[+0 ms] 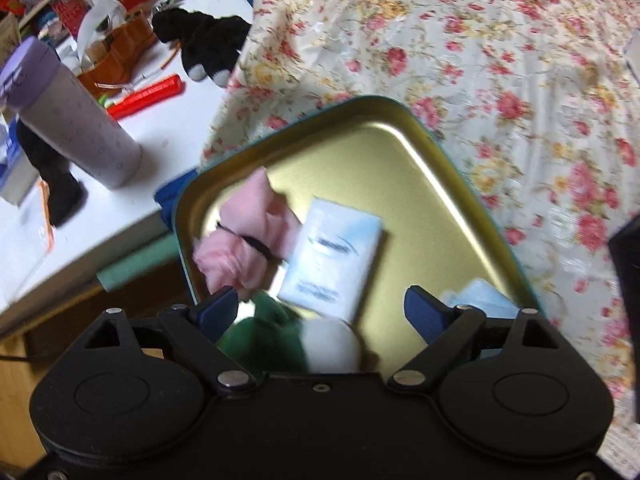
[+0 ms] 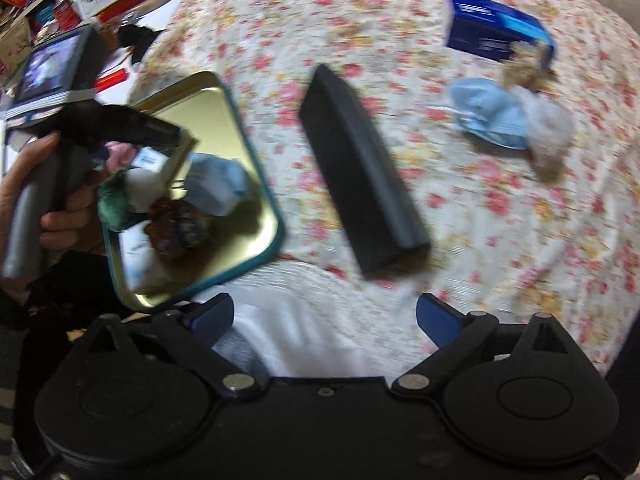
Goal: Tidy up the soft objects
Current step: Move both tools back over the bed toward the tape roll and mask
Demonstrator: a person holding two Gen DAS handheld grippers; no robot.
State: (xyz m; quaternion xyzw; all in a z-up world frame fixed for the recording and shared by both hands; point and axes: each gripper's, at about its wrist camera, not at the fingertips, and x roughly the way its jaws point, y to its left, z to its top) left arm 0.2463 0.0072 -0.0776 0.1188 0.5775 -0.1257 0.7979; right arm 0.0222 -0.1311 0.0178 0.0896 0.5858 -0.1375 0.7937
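A: What's nearest the left gripper?

B: Its jaws stand apart, gripping nothing. Just under them, inside the gold tin, lie a green cloth and a white puff. A little ahead sit a pink bundle and a white tissue pack.

A: And the right gripper?

B: Spread wide too, empty, over the flowered cloth. The tin is off to its left, a black box straight ahead. Farther out, to the right, a light blue cloth touches a fluffy toy, with a blue carton beyond.
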